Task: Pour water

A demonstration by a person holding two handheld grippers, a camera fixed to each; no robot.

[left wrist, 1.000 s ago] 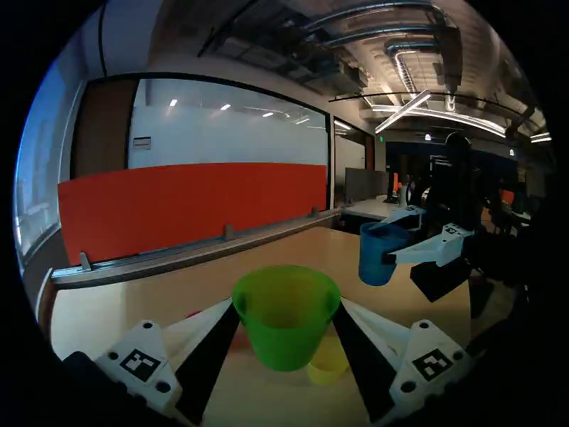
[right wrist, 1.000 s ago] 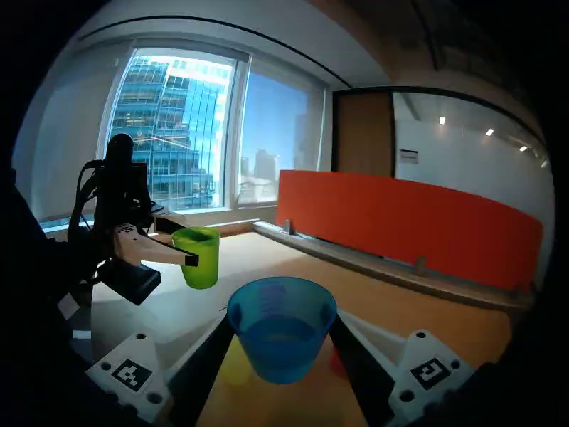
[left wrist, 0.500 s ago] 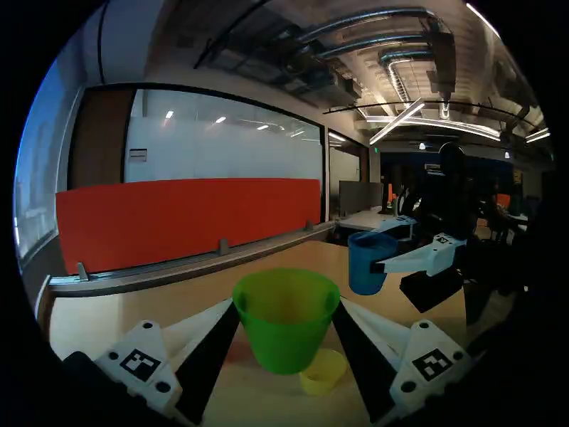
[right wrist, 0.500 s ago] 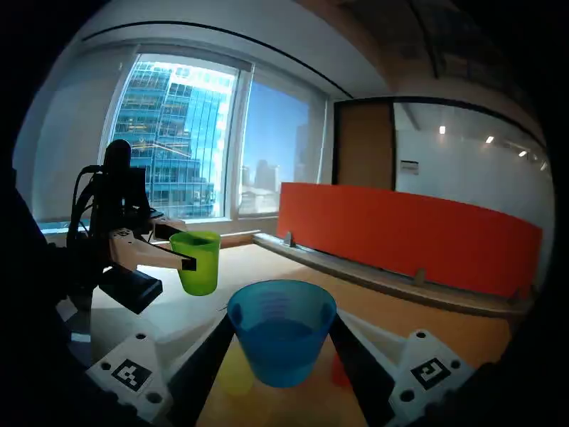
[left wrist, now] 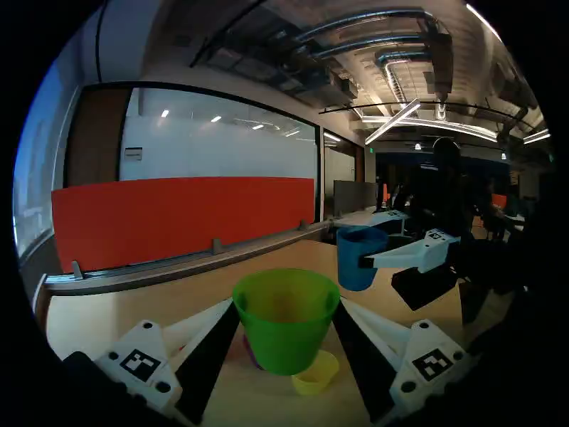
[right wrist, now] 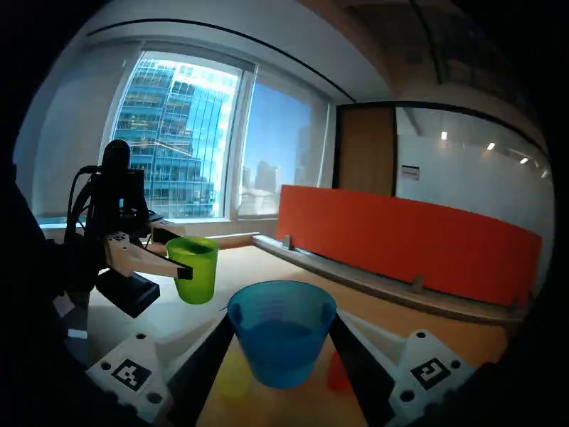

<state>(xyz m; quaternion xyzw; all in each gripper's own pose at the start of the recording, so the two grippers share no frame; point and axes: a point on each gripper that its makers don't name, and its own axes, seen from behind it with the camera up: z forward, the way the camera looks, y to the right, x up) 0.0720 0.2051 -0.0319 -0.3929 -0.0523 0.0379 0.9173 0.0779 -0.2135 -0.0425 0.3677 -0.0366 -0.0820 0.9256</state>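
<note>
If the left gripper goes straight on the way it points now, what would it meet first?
Carrying the green cup, the left gripper probably meets the orange partition beyond the table; the blue cup sits right of that line. Depth is unclear.

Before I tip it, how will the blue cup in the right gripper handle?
The blue cup looks like thin translucent plastic, so it may flex if the fingers squeeze harder. It seems part-filled with water, so probably bottom-heavy and apt to slosh. Its tapered wall could slip down through a loose grip.
</note>
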